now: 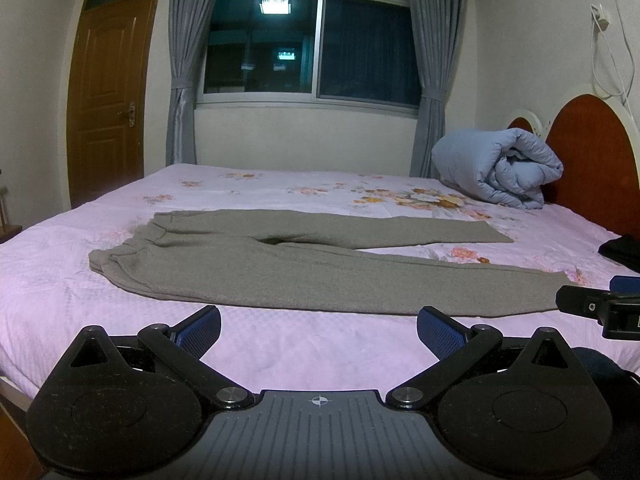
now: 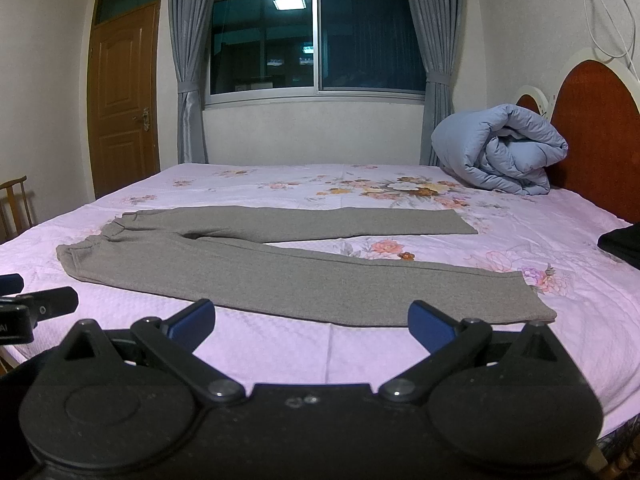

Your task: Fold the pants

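left wrist view: grey pants lie unfolded just beyond left claw and right claw, both spread.

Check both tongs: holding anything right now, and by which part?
Nothing held. Left tongs and right tongs are both open, short of the grey pants, which lie flat and unfolded on the bed.

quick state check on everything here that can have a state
pants: unfolded, flat on bed, legs spread apart
left tongs: open, empty
right tongs: open, empty
duvet: rolled up by headboard
door: shut
curtains: drawn back, tied
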### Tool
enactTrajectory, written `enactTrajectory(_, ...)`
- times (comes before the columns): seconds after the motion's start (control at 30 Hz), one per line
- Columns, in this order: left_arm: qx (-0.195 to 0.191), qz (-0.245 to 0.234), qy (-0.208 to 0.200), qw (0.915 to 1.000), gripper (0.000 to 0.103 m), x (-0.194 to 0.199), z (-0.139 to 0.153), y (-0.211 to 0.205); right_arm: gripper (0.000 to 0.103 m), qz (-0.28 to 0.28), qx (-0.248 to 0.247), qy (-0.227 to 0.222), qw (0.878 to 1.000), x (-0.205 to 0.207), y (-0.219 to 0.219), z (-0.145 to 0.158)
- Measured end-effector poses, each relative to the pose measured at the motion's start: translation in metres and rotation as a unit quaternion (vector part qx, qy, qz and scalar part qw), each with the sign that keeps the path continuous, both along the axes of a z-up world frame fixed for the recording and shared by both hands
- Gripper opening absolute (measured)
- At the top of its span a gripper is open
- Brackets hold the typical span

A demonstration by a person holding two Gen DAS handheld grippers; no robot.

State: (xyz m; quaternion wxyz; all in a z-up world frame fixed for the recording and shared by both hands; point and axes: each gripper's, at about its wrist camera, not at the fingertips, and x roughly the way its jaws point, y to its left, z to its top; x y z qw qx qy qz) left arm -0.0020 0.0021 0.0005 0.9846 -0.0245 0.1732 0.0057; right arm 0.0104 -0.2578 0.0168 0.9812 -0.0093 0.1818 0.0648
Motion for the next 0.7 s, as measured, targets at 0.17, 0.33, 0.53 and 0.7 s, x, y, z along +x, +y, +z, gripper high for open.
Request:
enactTrajectory(0.17, -0.001, 0.000, 0.000, 1.0000, 0.103, 0.000, 0.000, 0.000, 0.097, 0.000, -0.001, 0.000, 1.000, 0.000, 0.001, 0.000)
enactTrajectory(0.33, -0.020, -0.002, 0.004, 0.9998, 0.103, 0.002, 0.004, 0.008, 0.097, 0.004, 0.004, 0.005, 1.000, 0.002, -0.001, -0.002)
enactTrajectory(0.53, -0.056, 0.026, 0.005, 0.9981, 0.103, 0.032, 0.016, 0.049, 0.097, 0.012, 0.027, -0.007, 1.000, 0.034, -0.015, 0.013)
enactTrajectory(0.7, -0.021, 0.061, -0.003, 0.9979, 0.103, 0.096, 0.037, 0.102, 0.097, 0.005, 0.039, -0.009, 0.999, 0.103, -0.034, 0.045)
